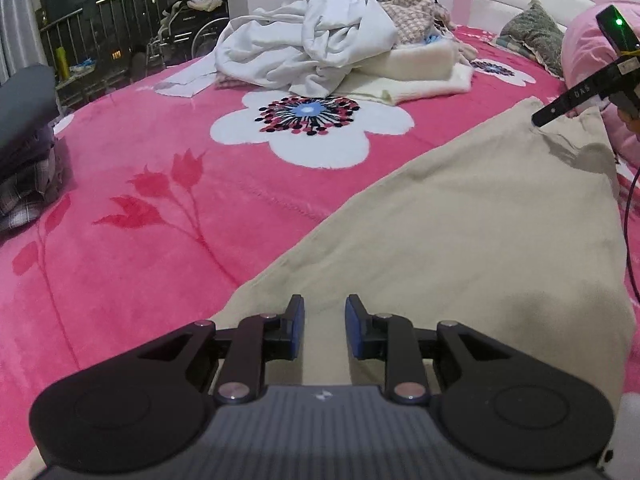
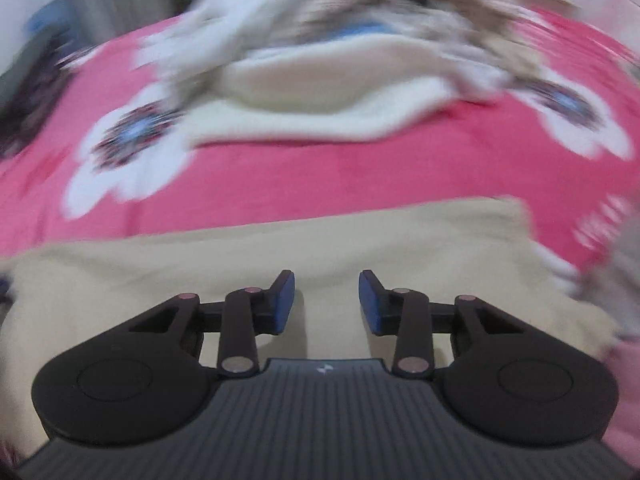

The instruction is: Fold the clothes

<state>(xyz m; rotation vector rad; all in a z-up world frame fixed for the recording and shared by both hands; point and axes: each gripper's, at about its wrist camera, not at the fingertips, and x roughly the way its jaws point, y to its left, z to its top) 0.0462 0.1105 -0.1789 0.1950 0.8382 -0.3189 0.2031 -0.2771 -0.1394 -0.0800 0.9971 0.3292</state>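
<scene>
Two grippers hover over a beige garment (image 1: 472,232) spread flat on a pink flowered blanket (image 1: 152,216). The left gripper (image 1: 325,322) has its blue pads a narrow gap apart, with nothing between them, above the garment's near edge. The right gripper (image 2: 327,300) also stands parted and empty above the beige cloth; its view is blurred. Seen from the left wrist, its black finger tip sits at the garment's far corner. A pile of unfolded clothes (image 1: 320,40) lies farther up the bed, and dark folded items (image 1: 24,152) rest at the left edge.
</scene>
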